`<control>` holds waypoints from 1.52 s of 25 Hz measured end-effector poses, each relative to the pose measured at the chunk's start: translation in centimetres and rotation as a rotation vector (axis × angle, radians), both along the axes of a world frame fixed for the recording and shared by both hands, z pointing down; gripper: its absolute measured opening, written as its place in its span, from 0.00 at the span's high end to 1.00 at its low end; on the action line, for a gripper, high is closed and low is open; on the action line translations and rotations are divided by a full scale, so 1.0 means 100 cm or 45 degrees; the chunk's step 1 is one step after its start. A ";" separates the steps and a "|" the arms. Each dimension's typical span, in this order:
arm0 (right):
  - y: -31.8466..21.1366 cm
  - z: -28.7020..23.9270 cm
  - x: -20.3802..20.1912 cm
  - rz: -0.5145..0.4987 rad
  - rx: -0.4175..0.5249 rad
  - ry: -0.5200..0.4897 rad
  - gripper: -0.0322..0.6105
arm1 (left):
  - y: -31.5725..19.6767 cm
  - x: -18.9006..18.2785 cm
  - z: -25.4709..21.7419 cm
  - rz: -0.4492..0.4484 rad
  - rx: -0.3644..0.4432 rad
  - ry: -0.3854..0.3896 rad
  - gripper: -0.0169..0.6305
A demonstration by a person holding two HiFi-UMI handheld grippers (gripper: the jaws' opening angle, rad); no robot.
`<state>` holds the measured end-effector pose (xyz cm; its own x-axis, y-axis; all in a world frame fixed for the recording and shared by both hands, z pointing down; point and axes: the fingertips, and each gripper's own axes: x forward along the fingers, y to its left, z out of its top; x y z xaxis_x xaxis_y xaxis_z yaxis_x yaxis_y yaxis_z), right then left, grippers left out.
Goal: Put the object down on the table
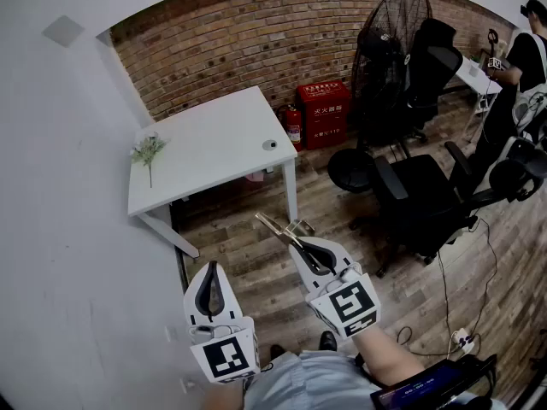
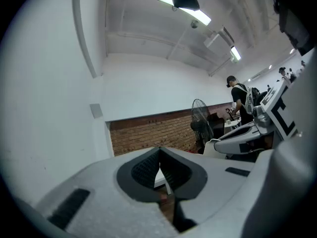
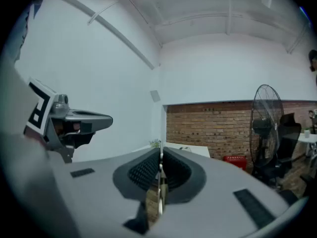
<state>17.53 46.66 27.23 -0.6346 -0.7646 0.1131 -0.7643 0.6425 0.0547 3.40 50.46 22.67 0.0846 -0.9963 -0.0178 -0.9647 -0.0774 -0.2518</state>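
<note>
My right gripper [image 1: 297, 239] is shut on a thin, flat metallic object [image 1: 280, 225] that sticks out past its tips, above the wooden floor in front of the white table [image 1: 214, 156]. In the right gripper view the object [image 3: 159, 195] shows edge-on as a narrow strip pinched between the pads, with the gripper [image 3: 161, 157] pointing toward the table [image 3: 190, 150]. My left gripper [image 1: 210, 273] hangs lower left, near the wall, shut with nothing in it. Its closed tips [image 2: 159, 153] show in the left gripper view.
On the table lie a small green sprig [image 1: 149, 150] and a small round thing [image 1: 269, 144]. A red fire box [image 1: 324, 112], a black standing fan [image 1: 389, 49], office chairs [image 1: 427, 195] and floor cables [image 1: 449, 314] fill the right. A person [image 1: 521, 67] stands far right.
</note>
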 end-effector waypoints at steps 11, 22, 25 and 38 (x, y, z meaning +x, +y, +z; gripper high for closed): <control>0.000 0.000 0.035 -0.013 0.005 -0.016 0.91 | 0.000 0.034 0.008 -0.026 -0.041 0.014 0.96; -0.012 0.022 0.074 -0.020 -0.057 -0.029 0.91 | -0.001 0.072 0.032 -0.060 -0.135 0.023 0.96; -0.021 0.025 0.073 -0.030 -0.057 -0.029 0.91 | -0.009 0.069 0.036 -0.079 -0.149 0.033 0.96; -0.110 0.062 -0.012 -0.063 -0.121 0.041 0.91 | -0.099 -0.029 0.079 -0.143 -0.217 0.084 0.96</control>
<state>16.32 35.70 33.47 -0.6660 -0.7173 0.2048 -0.7306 0.6827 0.0155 0.54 40.56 30.59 -0.0231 -0.9885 0.1497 -0.9837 -0.0043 -0.1800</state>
